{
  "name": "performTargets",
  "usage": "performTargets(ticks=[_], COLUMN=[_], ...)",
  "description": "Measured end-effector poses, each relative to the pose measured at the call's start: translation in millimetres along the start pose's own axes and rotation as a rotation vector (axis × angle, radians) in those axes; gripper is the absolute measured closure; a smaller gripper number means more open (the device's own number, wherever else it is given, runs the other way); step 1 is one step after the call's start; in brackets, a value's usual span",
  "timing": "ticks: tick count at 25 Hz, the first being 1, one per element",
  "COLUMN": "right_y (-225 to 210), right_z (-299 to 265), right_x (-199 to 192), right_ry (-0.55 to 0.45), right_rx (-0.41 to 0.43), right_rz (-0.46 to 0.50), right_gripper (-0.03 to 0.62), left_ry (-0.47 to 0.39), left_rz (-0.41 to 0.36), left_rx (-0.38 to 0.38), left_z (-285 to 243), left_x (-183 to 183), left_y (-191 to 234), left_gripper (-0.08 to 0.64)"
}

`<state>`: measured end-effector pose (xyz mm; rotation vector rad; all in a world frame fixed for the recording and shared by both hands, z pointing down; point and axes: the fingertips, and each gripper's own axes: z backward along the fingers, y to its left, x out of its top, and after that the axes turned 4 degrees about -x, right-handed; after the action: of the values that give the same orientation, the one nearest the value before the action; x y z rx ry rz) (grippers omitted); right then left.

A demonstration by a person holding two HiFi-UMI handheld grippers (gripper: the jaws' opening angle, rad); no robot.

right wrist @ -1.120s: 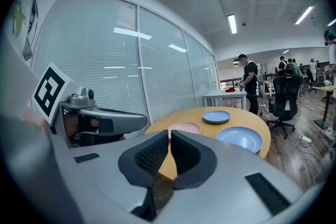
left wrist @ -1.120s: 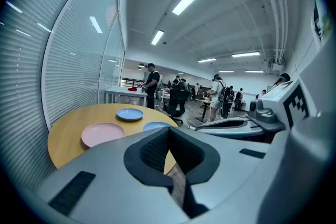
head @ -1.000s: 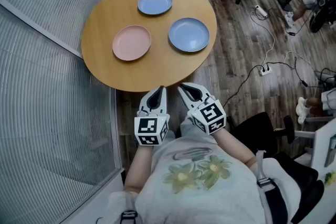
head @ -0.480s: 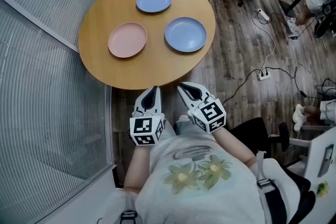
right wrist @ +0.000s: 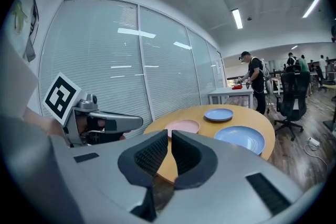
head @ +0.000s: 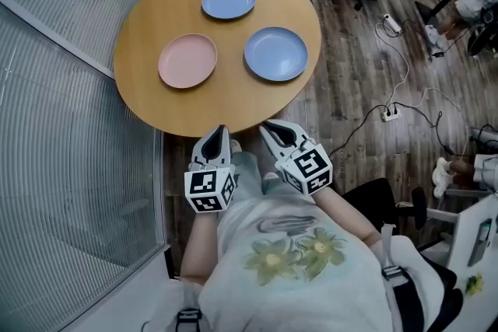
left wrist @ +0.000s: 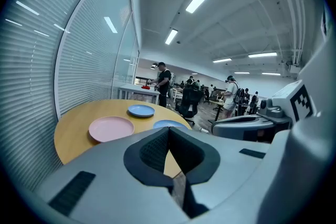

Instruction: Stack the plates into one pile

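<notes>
Round table [head: 156, 101] with blue plate [head: 276, 54] at right edge, pink plate [head: 187, 61] at left, smaller blue plate [head: 228, 0] at far edge — left gripper [head: 219, 131] and right gripper [head: 269, 127], closed and empty off the near edge, are best opened before any rim is approached.

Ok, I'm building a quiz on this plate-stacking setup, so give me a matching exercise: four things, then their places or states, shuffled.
1. pink plate
2. smaller blue plate
3. larger blue plate
4. left gripper

A. at the near edge of the table, jaws shut
B. toward the table's far edge
C. on the table's left part
D. on the table's right part

Pairs: 1-C, 2-B, 3-D, 4-A
</notes>
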<state>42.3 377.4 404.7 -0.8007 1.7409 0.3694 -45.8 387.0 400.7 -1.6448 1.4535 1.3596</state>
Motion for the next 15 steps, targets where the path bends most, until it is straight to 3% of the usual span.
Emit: performTargets(ticks=[6,15], right_y=[-14,-31], right_z=[-42,-138], right_x=[14,43], right_ry=[0.020,0.044], right_rx=[0.009,0.019], right_rz=[0.004,-0.003], right_gripper=[0.543,0.543], left_ry=[-0.005,0.020], left_rz=[0.016,0.015], left_rx=[-0.018,0.002], left_z=[-37,-87], left_x=[20,46], left_y=[27,109], left_gripper=[0.541,0.541])
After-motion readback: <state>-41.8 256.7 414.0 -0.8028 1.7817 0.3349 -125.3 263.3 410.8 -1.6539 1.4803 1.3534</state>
